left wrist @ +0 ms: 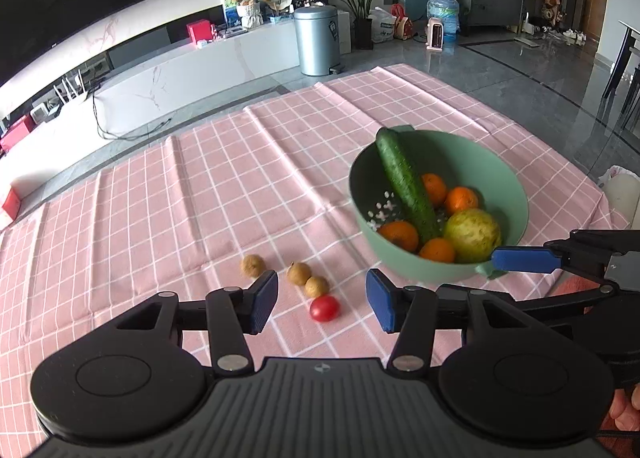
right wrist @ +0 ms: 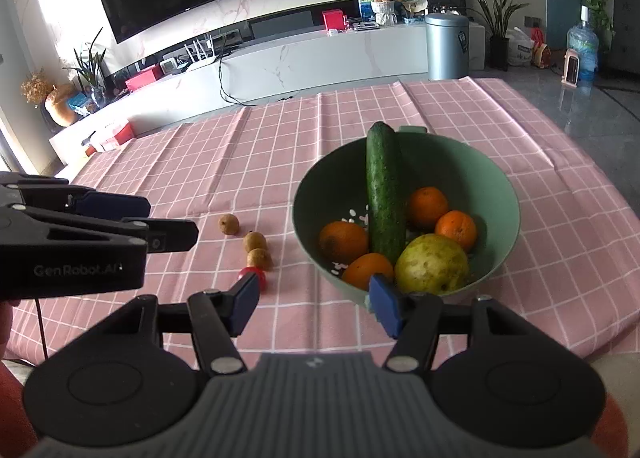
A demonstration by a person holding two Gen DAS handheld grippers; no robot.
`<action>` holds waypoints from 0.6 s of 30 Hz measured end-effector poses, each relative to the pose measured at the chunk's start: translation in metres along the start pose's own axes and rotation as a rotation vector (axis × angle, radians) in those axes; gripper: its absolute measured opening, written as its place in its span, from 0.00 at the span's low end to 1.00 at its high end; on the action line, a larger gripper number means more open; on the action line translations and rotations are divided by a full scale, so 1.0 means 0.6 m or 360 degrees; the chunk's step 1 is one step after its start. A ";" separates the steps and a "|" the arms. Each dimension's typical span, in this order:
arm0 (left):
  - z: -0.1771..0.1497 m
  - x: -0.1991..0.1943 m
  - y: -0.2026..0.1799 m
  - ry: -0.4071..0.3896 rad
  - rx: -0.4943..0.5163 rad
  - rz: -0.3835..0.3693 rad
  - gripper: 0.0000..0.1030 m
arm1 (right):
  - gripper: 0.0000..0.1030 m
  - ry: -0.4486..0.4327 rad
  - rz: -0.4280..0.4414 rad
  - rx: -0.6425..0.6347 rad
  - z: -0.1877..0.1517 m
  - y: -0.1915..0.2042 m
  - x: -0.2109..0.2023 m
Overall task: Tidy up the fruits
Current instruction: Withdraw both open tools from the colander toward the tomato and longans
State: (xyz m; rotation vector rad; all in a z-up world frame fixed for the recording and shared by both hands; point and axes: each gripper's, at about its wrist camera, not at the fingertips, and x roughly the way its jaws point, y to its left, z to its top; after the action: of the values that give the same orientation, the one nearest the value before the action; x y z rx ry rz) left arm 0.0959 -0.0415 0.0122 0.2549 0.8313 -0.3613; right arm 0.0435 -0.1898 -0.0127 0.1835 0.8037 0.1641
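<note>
A green bowl (left wrist: 516, 193) (right wrist: 496, 185) on the pink checked cloth holds a cucumber (left wrist: 404, 181) (right wrist: 384, 193), several oranges (left wrist: 462, 199) (right wrist: 456, 230) and a yellow-green guava (left wrist: 472, 234) (right wrist: 432, 268). Three brown longans (left wrist: 298, 273) (right wrist: 255, 242) and a red cherry tomato (left wrist: 324, 308) (right wrist: 262, 276) lie left of the bowl. My left gripper (left wrist: 322, 300) is open and empty, with the tomato between its fingers. My right gripper (right wrist: 314, 304) is open and empty at the bowl's near rim; it also shows in the left wrist view (left wrist: 520, 260).
The pink cloth (left wrist: 200, 185) (right wrist: 560, 217) covers the table, whose edges fall off to a grey floor. A metal bin (left wrist: 318, 39) (right wrist: 446, 45), a white TV bench (right wrist: 320, 61) and plants stand beyond.
</note>
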 end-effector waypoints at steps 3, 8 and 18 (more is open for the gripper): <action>-0.012 0.001 0.014 0.0029 -0.0014 -0.0042 0.59 | 0.56 0.0033 0.0038 0.0071 -0.009 0.005 0.008; -0.034 0.006 0.045 0.0038 -0.0092 -0.0096 0.59 | 0.56 0.0096 0.0019 0.0088 -0.018 0.015 0.027; -0.062 0.030 0.081 -0.0007 -0.0165 -0.0088 0.59 | 0.56 0.0112 -0.0003 0.0017 -0.029 0.031 0.046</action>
State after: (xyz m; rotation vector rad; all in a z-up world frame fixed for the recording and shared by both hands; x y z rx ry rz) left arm 0.1017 0.0121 -0.0218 0.1351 0.8510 -0.3690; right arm 0.0483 -0.1640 -0.0396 0.1880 0.8748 0.1652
